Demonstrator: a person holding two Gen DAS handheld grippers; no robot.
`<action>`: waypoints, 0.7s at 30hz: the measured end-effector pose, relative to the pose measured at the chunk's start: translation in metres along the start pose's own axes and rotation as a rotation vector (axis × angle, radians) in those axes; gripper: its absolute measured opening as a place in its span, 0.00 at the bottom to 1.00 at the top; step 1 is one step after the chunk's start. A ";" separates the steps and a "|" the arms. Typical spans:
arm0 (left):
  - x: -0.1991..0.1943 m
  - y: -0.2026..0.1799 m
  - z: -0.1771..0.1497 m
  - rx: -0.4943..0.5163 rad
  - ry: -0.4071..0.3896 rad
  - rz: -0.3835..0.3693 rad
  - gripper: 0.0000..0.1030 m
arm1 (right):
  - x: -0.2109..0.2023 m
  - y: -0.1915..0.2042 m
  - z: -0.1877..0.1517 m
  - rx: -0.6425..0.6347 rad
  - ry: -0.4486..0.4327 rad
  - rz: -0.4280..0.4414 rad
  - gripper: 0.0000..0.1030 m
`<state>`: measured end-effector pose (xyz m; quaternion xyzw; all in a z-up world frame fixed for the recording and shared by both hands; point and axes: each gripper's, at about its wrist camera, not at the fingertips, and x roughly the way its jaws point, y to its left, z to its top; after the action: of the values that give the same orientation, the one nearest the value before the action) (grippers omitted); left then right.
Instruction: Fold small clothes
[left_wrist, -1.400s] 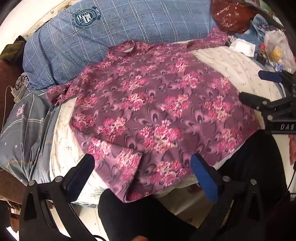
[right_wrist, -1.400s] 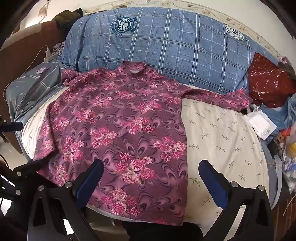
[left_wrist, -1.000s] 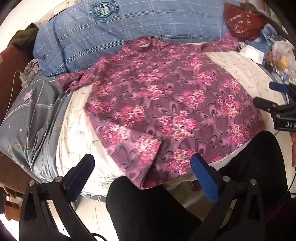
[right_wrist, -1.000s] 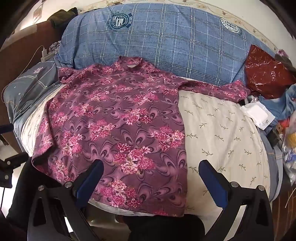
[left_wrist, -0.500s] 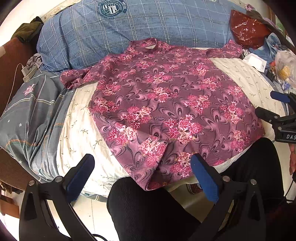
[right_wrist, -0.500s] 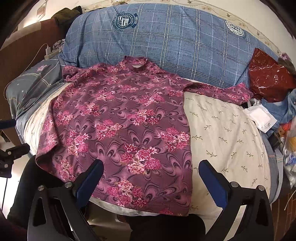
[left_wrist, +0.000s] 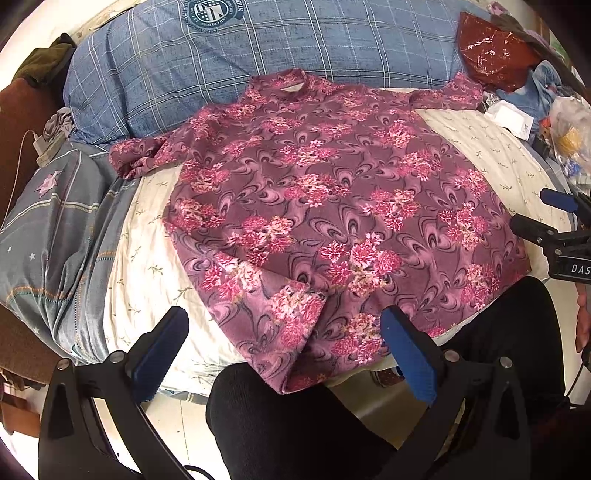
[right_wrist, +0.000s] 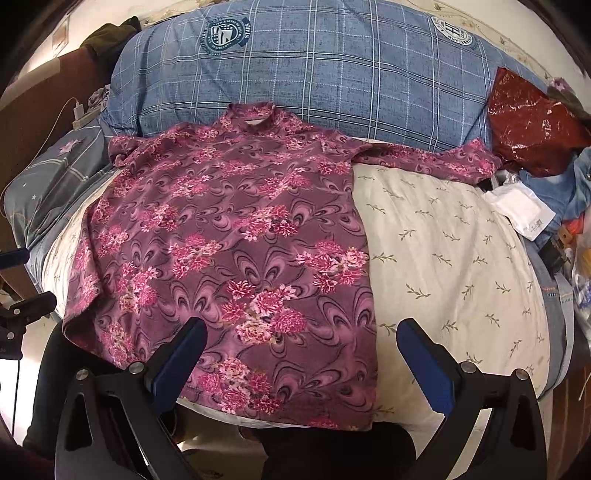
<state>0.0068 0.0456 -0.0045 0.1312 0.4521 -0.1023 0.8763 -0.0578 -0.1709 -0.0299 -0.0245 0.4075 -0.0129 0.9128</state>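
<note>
We see a purple floral shirt (left_wrist: 332, 206) spread flat on the bed (right_wrist: 443, 258), collar toward a blue plaid pillow (right_wrist: 332, 74) at the far side. Hem at the near bed edge, hanging slightly over. One hem corner on our left is folded over onto the shirt body. Both sleeves out sideways; the left one bunched against a grey striped pillow (left_wrist: 48, 236), the right one reaching toward a red plastic bag (right_wrist: 532, 125).

Left gripper (left_wrist: 284, 347) above the near hem, fingers wide apart, gripping nothing. Right gripper (right_wrist: 301, 358) likewise spread, nothing between its fingers, hovering over the shirt's right hem and the bare cream sheet beside it. Neither touches the cloth.

A person's dark trouser legs (left_wrist: 295, 424) show below the bed edge. A white paper packet (right_wrist: 521, 210) lies near the right sleeve end, among other clutter.
</note>
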 end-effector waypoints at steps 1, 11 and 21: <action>0.001 -0.001 0.001 0.002 0.002 -0.002 1.00 | 0.000 -0.001 0.000 0.004 0.002 -0.001 1.00; 0.006 -0.004 0.007 -0.005 0.018 -0.026 1.00 | 0.005 -0.007 0.001 0.015 0.012 -0.001 1.00; 0.007 -0.006 0.011 -0.005 0.022 -0.039 1.00 | 0.007 -0.004 0.001 0.005 0.012 0.005 1.00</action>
<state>0.0177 0.0363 -0.0050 0.1214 0.4646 -0.1165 0.8694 -0.0522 -0.1754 -0.0339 -0.0212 0.4128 -0.0120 0.9105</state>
